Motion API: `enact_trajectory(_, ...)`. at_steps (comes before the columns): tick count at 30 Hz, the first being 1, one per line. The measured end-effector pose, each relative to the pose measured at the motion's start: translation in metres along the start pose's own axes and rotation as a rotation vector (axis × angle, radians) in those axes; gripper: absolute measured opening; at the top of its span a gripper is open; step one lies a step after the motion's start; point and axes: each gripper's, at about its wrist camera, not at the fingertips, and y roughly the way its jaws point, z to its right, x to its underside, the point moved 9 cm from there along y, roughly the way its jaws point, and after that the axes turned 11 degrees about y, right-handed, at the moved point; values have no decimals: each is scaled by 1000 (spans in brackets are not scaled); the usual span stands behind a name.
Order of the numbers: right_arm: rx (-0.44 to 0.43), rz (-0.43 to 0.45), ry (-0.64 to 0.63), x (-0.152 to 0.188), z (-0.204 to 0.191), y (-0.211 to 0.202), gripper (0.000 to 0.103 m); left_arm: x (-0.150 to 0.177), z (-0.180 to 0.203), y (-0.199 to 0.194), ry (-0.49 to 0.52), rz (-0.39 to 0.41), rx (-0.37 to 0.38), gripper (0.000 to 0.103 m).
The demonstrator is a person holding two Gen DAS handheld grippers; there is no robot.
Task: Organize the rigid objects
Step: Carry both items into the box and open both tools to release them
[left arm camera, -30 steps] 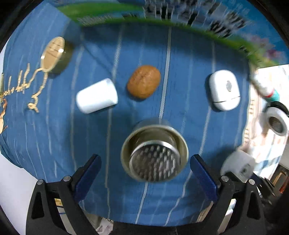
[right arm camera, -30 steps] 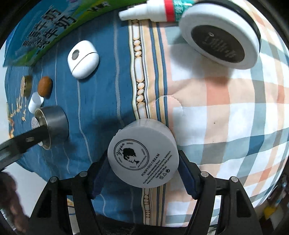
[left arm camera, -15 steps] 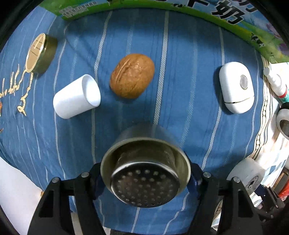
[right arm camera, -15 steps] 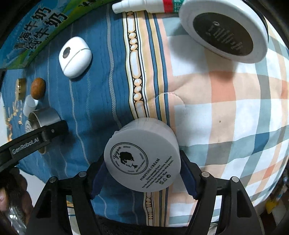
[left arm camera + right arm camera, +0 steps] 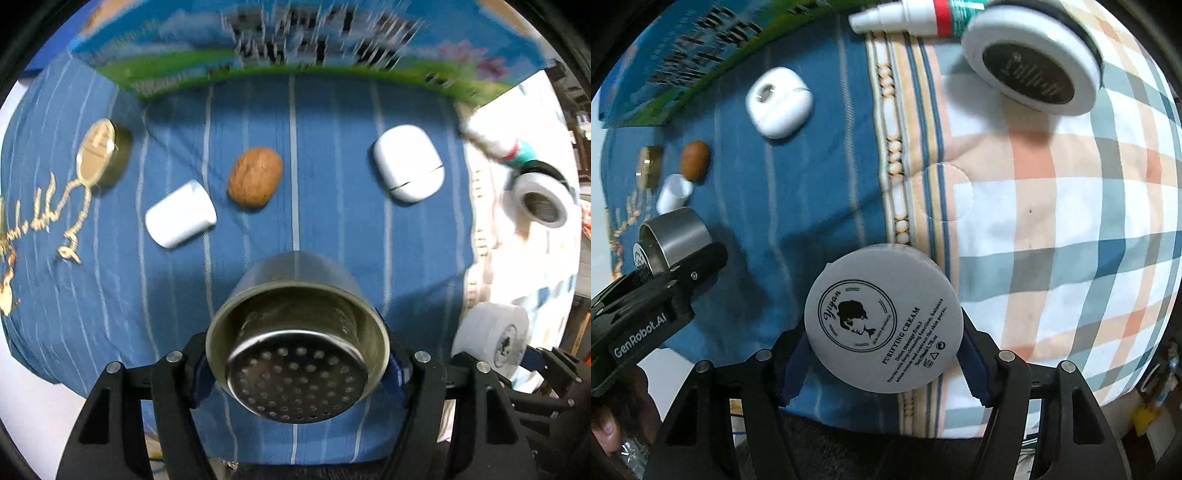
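My left gripper (image 5: 297,369) is shut on a steel cup (image 5: 295,295) with a perforated strainer inside, held just above the blue striped cloth (image 5: 332,221). The right wrist view shows the same cup (image 5: 677,230) at the far left, gripped by the black left fingers (image 5: 701,258). My right gripper (image 5: 884,365) is shut on a round white cream jar (image 5: 882,317), its printed lid facing the camera, over the seam between the blue cloth and the plaid quilt (image 5: 1052,221). That jar (image 5: 491,339) also shows at the lower right of the left wrist view.
On the blue cloth lie a walnut (image 5: 255,176), a white cap (image 5: 180,213), a gold-lidded tin (image 5: 103,151) and a white earbud case (image 5: 408,162). A green-and-blue box (image 5: 295,44) borders the far side. A white tube (image 5: 916,14) and a black-topped white jar (image 5: 1030,70) rest on the quilt.
The left jaws went from wide open around the steel cup to closed on it, and the cup has come up off the cloth. The right gripper and its jar stayed put.
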Motion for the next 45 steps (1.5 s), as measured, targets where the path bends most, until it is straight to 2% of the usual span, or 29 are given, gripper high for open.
enact_trajectory(7, -87, 90, -34, -5, -16, -61, 71, -13, 7, -94, 48, 169, 17, 69)
enact_trajectory(10, -131, 137, -43, -15, -27, -97, 70, -41, 4, -125, 64, 237, 27, 69)
enact_trajectory(11, -141, 146, -45, -30, -44, -127, 70, -57, -2, -132, 70, 258, 32, 69)
enact_trajectory(14, -187, 194, -61, -41, -67, -169, 70, -87, -16, -155, 85, 321, 38, 69)
enact_trajectory(18, -234, 253, -80, -61, -86, -211, 70, -128, -27, -180, 99, 389, 28, 69)
enact_trajectory(22, -250, 311, -95, -92, -109, -239, 70, -165, -44, -194, 81, 415, 42, 69)
enact_trajectory(27, -211, 365, -115, -144, -141, -254, 70, -208, -63, -185, 70, 402, 40, 69)
enact_trajectory(34, -136, 389, -118, -204, -166, -249, 70, -258, -81, -158, 69, 354, 29, 69)
enact_trajectory(37, -107, 376, -120, -231, -174, -235, 70, -276, -84, -142, 68, 322, 52, 69)
enact_trajectory(42, -65, 362, -111, -274, -182, -206, 70, -306, -87, -105, 54, 237, 142, 69)
enact_trajectory(45, -39, 348, -115, -298, -184, -184, 70, -321, -87, -82, 61, 193, 146, 69)
